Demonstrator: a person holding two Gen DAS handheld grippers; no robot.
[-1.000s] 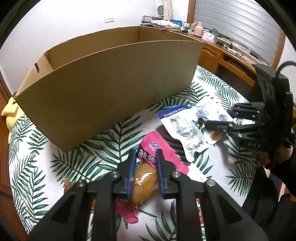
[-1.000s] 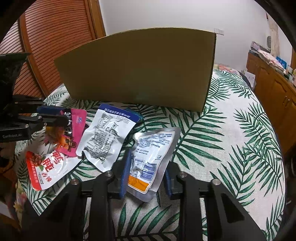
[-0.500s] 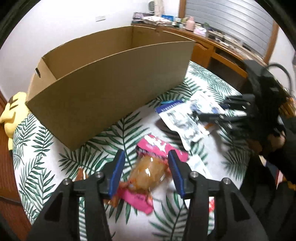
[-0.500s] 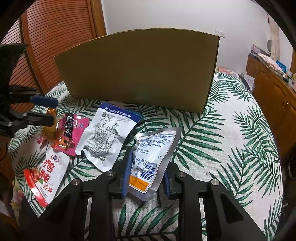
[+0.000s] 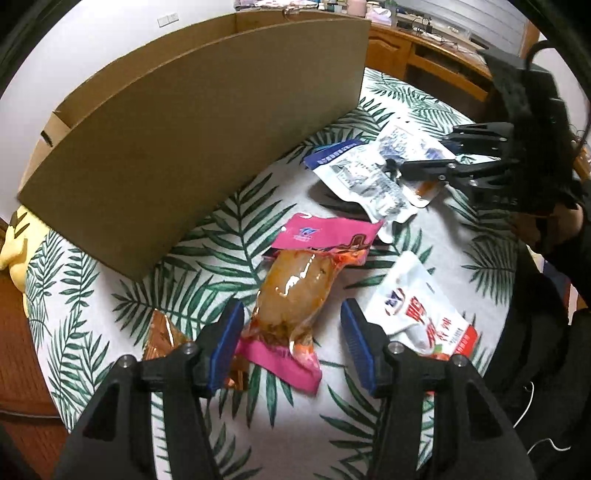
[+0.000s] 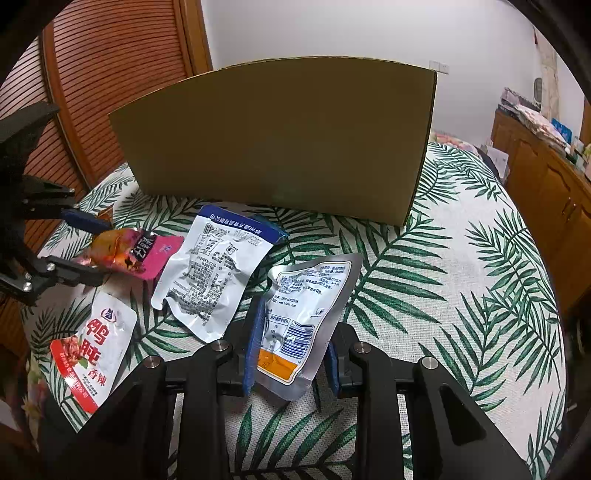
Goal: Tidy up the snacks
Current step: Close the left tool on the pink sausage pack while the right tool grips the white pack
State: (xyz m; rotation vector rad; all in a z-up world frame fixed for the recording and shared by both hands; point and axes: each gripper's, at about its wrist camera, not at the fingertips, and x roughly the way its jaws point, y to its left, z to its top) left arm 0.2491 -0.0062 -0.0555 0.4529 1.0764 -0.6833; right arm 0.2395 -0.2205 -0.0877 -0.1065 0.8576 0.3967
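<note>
Pink snack pouch (image 5: pixel 295 291) lies on the tablecloth between your spread left gripper (image 5: pixel 291 341) fingers, soft, slick; take its plump middle. From the right wrist, the silver pouch (image 6: pixel 303 314) sits pinched in your right gripper (image 6: pixel 291 358), light, crinkly, near the cardboard box (image 6: pixel 280 140).

Round tabletop (image 6: pixel 461 280) under a palm-leaf print cloth. White wall (image 6: pixel 332 29) behind; reddish louvred wooden door (image 6: pixel 110 74) on the left side. Wooden cabinets (image 6: pixel 546 177) along the right, tops cluttered.
</note>
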